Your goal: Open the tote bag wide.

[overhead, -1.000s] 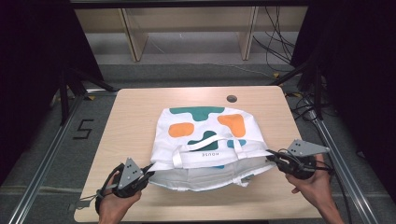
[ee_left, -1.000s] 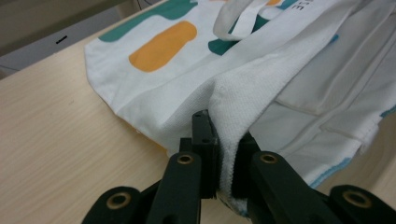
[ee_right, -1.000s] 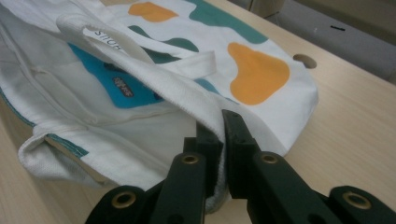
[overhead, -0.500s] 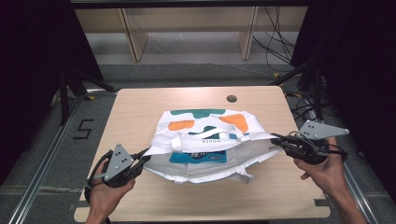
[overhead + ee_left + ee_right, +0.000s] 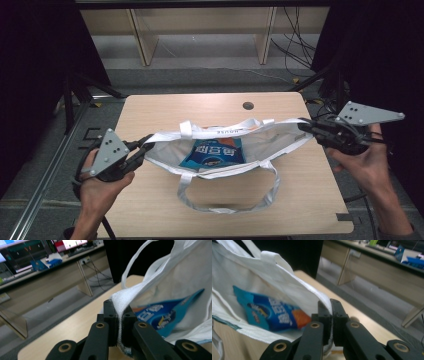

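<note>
High view: your left gripper [image 5: 145,145] and right gripper [image 5: 306,127] each pinch one end of the white tote bag [image 5: 260,142], stretched open above the table [image 5: 150,107].

Left gripper view: jaws clamped on the bag's rim; blue snack packet [image 5: 162,316] inside.

Right gripper view: jaws clamped on the opposite rim.
</note>
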Tool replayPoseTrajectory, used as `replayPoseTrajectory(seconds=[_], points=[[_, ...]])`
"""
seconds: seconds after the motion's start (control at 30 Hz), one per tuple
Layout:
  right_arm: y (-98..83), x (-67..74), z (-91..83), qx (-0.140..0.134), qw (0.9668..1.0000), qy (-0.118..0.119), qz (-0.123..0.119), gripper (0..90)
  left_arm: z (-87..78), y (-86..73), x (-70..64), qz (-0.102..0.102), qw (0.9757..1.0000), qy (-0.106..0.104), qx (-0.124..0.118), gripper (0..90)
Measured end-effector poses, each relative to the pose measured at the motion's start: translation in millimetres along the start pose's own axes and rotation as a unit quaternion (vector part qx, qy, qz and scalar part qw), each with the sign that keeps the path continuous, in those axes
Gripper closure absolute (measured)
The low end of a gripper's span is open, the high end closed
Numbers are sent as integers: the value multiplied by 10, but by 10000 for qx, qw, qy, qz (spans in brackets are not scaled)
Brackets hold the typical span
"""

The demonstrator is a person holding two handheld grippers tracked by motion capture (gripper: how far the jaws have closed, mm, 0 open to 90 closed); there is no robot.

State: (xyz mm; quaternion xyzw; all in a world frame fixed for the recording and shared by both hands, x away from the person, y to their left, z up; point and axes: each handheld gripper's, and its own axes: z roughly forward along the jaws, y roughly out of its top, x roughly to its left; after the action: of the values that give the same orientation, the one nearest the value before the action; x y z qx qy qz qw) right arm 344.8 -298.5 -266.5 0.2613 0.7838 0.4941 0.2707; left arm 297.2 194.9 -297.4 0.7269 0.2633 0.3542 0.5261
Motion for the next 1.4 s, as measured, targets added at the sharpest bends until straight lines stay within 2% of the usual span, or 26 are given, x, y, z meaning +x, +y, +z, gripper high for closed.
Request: replayPoseTrajectory(seconds=[0.03, 0.07, 0.13, 0.2, 0.27, 0.33, 0.37, 0.43, 0.57, 0.6, 0.8, 0.87, 0.97, 1.0, 1.03, 1.13, 1.23, 1.27, 1.37, 1.4], points=[[0, 0, 0, 0, 10000, 0, 0, 883, 0, 0, 0, 0, 10000, 0, 0, 862], [101, -25, -74, -208, 9998, -49, -22, 883, -49, 116, 3, 3, 9997, 31, -224, 862], [157, -39, -113, -265, 9996, -75, -17, 884, -59, 195, 11, 1, 9995, 21, -327, 862], [182, -57, -125, -338, 9994, -117, -15, 884, -23, 215, 22, -67, 9991, -10, -426, 861], [164, -86, -120, -373, 9992, -123, 60, 884, 47, 187, 44, -216, 9984, -54, -518, 861], [123, -123, -97, -324, 9993, -179, 65, 884, 88, 168, 61, -280, 9983, -60, -516, 861], [103, -139, -81, -301, 9993, -199, 92, 884, 172, 145, 105, -397, 9979, -44, -518, 861], [83, -166, -42, -335, 9990, -273, 145, 884, 250, 155, 155, -487, 9975, -34, -509, 860], [82, -203, 22, -261, 9989, -337, 177, 884, 371, 148, 214, -475, 9982, 28, -375, 860], [58, -231, 87, -140, 9993, -321, 164, 884, 443, 88, 264, -556, 9980, -19, -288, 859], [-22, -260, 257, -51, 9992, -322, 227, 883, 540, -118, 337, -698, 9974, -26, -193, 858], [-44, -271, 344, 81, 9991, -361, 193, 884, 568, -201, 336, -712, 9974, -18, -123, 858], [-56, -274, 421, 115, 9989, -399, 204, 883, 615, -360, 311, -699, 9975, -38, 45, 857], [-64, -275, 438, 127, 9990, -400, 123, 883, 629, -411, 300, -678, 9976, -51, 94, 856], [-79, -252, 446, 216, 9988, -398, 179, 883, 645, -466, 287, -680, 9976, -87, 127, 856], [-147, -238, 474, 195, 9989, -411, 133, 883, 684, -619, 253, -899, 9955, -245, 153, 855], [-200, -218, 492, 246, 9988, -412, 113, 883, 720, -698, 239, -933, 9950, -277, 206, 854], [-275, -181, 549, 448, 9981, -423, 65, 883, 745, -734, 231, -934, 9948, -288, 286, 853], [-334, -179, 597, 580, 9975, -403, 35, 883, 793, -796, 230, -911, 9947, -282, 383, 850], [-426, -174, 677, 719, 9966, -407, 44, 883, 831, -840, 223, -895, 9946, -306, 426, 849]])
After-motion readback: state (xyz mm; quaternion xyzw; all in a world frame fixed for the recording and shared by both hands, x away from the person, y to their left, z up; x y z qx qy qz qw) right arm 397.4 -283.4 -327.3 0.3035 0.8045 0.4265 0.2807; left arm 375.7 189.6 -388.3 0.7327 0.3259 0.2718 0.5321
